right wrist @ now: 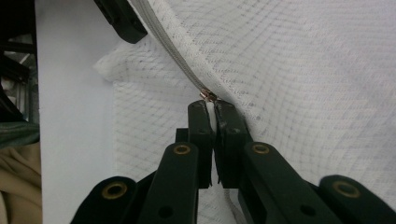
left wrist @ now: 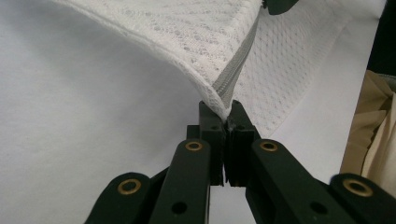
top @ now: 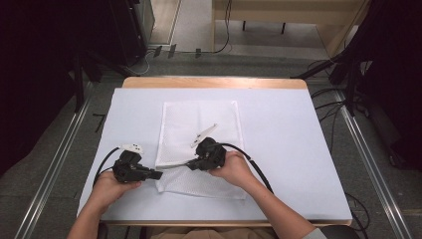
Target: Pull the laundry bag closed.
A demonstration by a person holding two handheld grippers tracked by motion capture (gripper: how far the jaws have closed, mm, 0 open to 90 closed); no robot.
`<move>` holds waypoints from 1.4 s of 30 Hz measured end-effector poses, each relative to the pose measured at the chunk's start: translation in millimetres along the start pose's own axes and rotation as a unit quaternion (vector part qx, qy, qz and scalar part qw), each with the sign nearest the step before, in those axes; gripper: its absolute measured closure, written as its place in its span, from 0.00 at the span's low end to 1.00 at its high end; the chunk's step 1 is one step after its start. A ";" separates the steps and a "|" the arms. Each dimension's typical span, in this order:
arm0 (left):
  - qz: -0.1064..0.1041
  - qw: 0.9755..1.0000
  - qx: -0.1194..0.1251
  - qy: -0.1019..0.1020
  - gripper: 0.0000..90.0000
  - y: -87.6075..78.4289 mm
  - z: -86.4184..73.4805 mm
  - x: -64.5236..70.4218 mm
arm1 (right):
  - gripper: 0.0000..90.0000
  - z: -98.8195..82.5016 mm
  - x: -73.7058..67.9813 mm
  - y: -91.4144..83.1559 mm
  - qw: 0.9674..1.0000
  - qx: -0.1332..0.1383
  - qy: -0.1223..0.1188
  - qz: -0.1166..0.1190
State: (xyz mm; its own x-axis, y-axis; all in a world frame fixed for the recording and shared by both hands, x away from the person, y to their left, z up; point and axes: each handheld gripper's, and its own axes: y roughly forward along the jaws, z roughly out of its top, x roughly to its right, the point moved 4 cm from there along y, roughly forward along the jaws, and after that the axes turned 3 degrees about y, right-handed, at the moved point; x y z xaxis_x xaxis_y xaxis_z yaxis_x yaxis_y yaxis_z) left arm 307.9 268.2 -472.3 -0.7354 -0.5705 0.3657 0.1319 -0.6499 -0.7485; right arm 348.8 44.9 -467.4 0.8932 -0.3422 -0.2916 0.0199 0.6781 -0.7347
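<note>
Lying lengthwise, mesh bag (top: 199, 134), zipper (top: 174, 167) crosswise

White mesh zip bag (top: 199, 144) flat on table – grey zipper (left wrist: 236, 70) closed

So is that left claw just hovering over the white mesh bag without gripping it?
No, the left claw is shut on the corner of the white mesh bag, right at the end of its grey zipper.

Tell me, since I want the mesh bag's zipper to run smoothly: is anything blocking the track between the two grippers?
Nothing visible: the grey zipper runs bare from the right gripper, shut on the zipper pull, to the left gripper clamping the mesh bag corner.
</note>
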 end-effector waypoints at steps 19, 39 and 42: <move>-0.009 1.000 -0.009 0.006 0.99 3.4 0.8 2.2 | 0.98 -22.3 13.2 -13.0 1.000 0.000 0.021 -0.022; -0.012 1.000 -0.007 0.008 0.99 2.3 0.5 4.9 | 0.98 -33.5 18.0 -29.2 0.999 0.003 0.030 -0.032; -0.011 1.000 -0.007 0.010 0.99 1.9 0.1 4.7 | 0.98 -35.4 20.8 -30.6 0.999 0.007 0.034 -0.023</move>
State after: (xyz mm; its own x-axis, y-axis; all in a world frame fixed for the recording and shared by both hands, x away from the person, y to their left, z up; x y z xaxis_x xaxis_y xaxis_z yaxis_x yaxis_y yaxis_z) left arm 304.7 264.3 -472.0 -0.7510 -0.5462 0.3709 0.1061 -0.6544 -0.7487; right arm 350.9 -6.0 -472.6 0.8583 -0.4163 -0.3000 0.0659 0.6692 -0.7401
